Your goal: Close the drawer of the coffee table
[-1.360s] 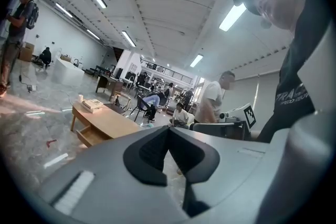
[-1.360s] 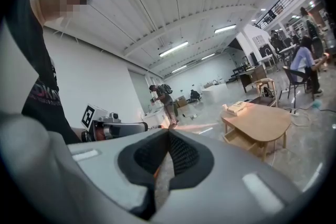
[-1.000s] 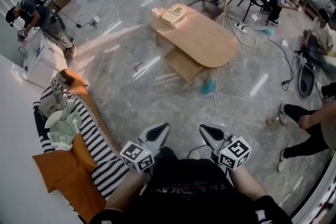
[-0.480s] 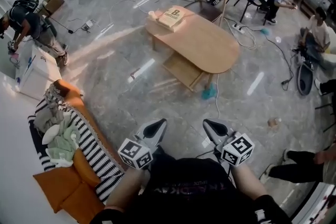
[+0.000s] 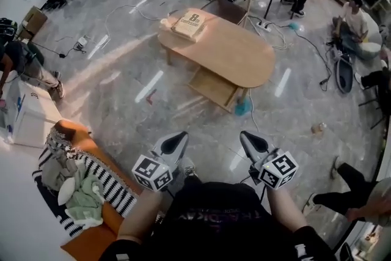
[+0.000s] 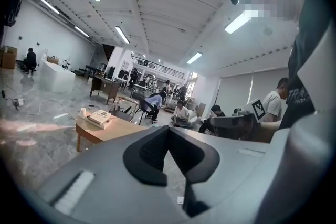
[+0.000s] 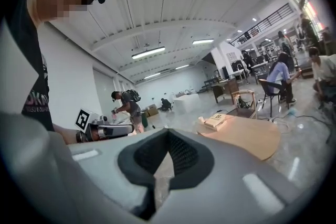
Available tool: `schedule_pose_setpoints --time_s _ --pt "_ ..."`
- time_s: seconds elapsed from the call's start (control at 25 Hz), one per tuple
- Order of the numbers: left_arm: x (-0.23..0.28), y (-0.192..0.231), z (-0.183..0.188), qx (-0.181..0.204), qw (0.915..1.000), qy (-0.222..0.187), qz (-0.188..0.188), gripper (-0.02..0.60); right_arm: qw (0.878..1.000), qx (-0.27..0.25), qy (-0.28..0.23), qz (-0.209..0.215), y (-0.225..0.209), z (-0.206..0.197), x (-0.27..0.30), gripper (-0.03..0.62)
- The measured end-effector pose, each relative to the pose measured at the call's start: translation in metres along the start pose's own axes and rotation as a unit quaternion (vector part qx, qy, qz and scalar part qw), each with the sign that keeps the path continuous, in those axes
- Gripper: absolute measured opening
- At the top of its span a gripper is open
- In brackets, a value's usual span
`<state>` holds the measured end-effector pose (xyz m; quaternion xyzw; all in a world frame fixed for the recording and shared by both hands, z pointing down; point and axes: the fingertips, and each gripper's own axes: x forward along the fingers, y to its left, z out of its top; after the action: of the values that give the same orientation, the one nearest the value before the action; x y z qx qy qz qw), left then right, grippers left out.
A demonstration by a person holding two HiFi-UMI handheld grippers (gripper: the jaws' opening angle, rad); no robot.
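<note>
drawer [image 5: 213, 87]: pulled out under coffee table [image 5: 235, 58], bare wood bottom showing | left gripper [image 5: 173, 141]: jaws clenched together, well apart from drawer | right gripper [image 5: 252, 141]: jaws clenched together, likewise

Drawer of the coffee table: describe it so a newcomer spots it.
Find the oval light-wood coffee table mid-room. Under its near edge a shallow pale wooden drawer sticks out, open, beside a teal object. Nothing else juts from below the tabletop.
</note>
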<state>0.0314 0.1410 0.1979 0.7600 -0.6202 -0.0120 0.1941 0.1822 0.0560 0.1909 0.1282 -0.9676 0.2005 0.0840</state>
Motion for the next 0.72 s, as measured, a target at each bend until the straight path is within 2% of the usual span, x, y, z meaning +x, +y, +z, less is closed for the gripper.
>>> schedule_pose_setpoints --time_s 0.16,0.4,0.72 --pt "-0.009 0.049 0.016 0.003 0.9997 0.004 -0.023 0.002 0.999 0.002 -0.009 -0.039 0.012 0.008 0.034 -0.002" --pt "-0.031 0.098 0.020 0.013 0.9981 0.018 -0.057 0.002 0.995 -0.004 -0.020 -0.100 0.027 0.009 0.062 -0.002" --pt "-0.023 0.138 0.017 0.029 0.9971 0.037 -0.060 0.002 0.991 0.012 -0.014 -0.135 0.018 0.001 0.077 -0.002"
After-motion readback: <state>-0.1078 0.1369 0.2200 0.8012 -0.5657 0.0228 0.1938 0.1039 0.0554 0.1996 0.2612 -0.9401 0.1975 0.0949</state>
